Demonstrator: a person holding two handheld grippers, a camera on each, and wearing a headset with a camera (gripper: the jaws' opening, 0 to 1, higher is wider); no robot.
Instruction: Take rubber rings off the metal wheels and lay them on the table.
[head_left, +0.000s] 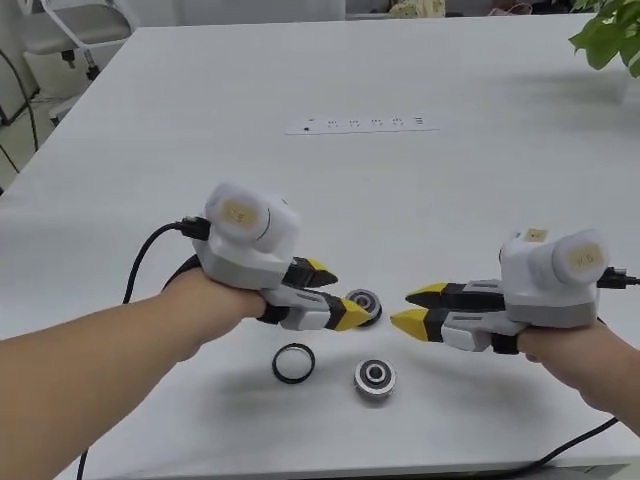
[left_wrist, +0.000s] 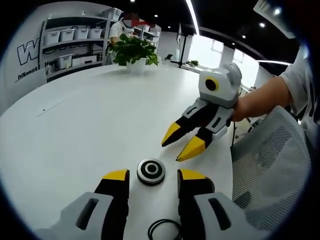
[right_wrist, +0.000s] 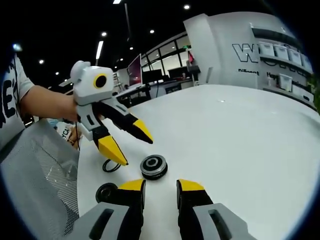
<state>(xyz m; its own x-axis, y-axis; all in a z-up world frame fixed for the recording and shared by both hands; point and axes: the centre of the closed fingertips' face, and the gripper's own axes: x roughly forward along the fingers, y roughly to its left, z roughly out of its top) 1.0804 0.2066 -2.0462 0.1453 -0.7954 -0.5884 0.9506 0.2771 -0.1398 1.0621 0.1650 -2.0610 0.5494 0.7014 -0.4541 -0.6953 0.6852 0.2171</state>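
The white table (head_left: 450, 200) is bare ahead of both tongs. A wheel (head_left: 363, 303) lies flat, axle up, between the two facing pairs, right at the tips of the left tongs (head_left: 342, 295) and a little farther from the right tongs (head_left: 415, 307). Both pairs stand partly open and hold nothing, and a loose ring (head_left: 293, 362) lies just beside the left tongs, on the person's side.

table (head_left: 450, 200): smooth, matt white top. wheel (head_left: 363, 304): shiny metal under a black rubber band. second wheel (head_left: 375, 377): bright metal face. loose ring (head_left: 293, 362): matt black rubber. left gripper (head_left: 345, 297), right gripper (head_left: 405, 308): smooth plastic. chair (left_wrist: 270, 165): grey woven mesh.
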